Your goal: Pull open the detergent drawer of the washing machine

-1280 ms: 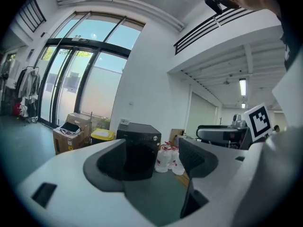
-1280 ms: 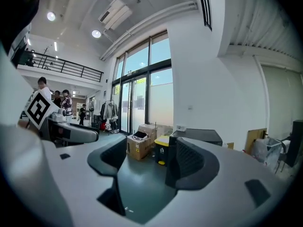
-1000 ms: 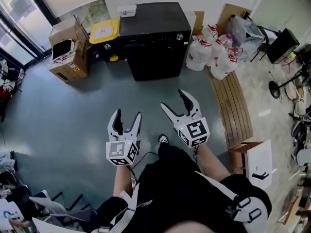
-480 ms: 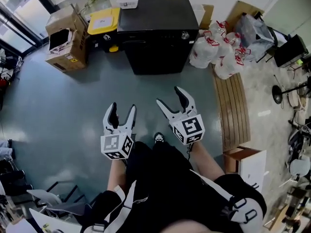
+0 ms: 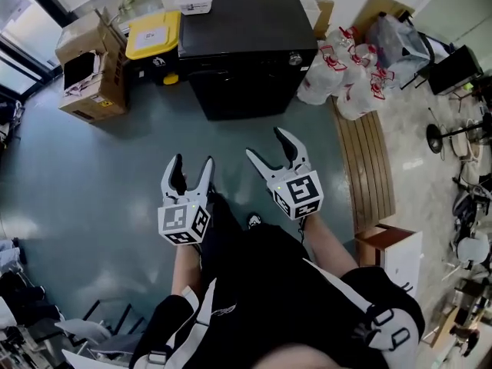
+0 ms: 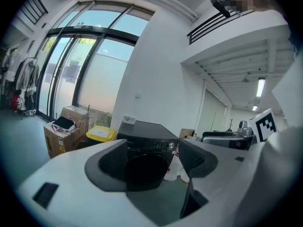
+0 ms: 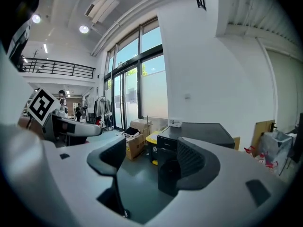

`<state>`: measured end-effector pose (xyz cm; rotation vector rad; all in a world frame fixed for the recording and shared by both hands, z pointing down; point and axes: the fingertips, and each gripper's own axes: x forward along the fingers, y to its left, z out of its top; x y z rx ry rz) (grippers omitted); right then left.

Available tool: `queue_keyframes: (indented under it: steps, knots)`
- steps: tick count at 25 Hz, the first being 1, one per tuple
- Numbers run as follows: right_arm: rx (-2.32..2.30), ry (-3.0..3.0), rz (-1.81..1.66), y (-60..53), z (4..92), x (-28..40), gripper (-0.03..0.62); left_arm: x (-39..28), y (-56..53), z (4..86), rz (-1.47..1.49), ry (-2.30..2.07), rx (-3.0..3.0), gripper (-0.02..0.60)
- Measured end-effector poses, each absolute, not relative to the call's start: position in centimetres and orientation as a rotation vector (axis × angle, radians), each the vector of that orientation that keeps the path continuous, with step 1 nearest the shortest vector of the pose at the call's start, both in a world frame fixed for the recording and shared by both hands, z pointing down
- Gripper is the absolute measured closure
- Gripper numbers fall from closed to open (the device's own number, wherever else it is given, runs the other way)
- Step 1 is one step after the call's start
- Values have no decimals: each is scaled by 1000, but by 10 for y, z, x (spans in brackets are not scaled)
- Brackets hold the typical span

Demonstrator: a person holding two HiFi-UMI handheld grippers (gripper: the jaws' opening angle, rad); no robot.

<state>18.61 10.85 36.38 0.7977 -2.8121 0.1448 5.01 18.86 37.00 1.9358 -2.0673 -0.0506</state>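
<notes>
Approach stage. Left hand-held gripper [image 5: 191, 164] and right hand-held gripper [image 5: 267, 144] are both wide open and empty, well apart from the washer [image 5: 242, 21]. Its drawer [image 5: 209, 65], at the front's upper left, appears shut. Risk: a reach misjudged from this far could strike the dial [image 5: 294, 58] or slip off the drawer's edge.

We have walked nearer the washing machine [image 5: 242, 52]: in the head view it looms larger and sits higher, its back edge now at the top of the frame. Our left gripper [image 5: 191, 164] and right gripper [image 5: 266, 144] have drifted up the frame too, and the cardboard box [image 5: 84, 71] has slid leftwards
</notes>
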Motion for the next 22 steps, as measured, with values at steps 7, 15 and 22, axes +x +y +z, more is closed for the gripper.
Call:
queue_keyframes:
  steps: [7,15,22]
  knots:
    - [864,-2742,154,53,368,103,258,-33,117,366,-45,-1961,2020,250]
    - [969,-2656,178,10,378,13,258,-116,61,375,10,-1804,2114,251]
    - [1023,-2557,234,-15,409,-12,258,-146,27,408,69,-1696,2134,250]
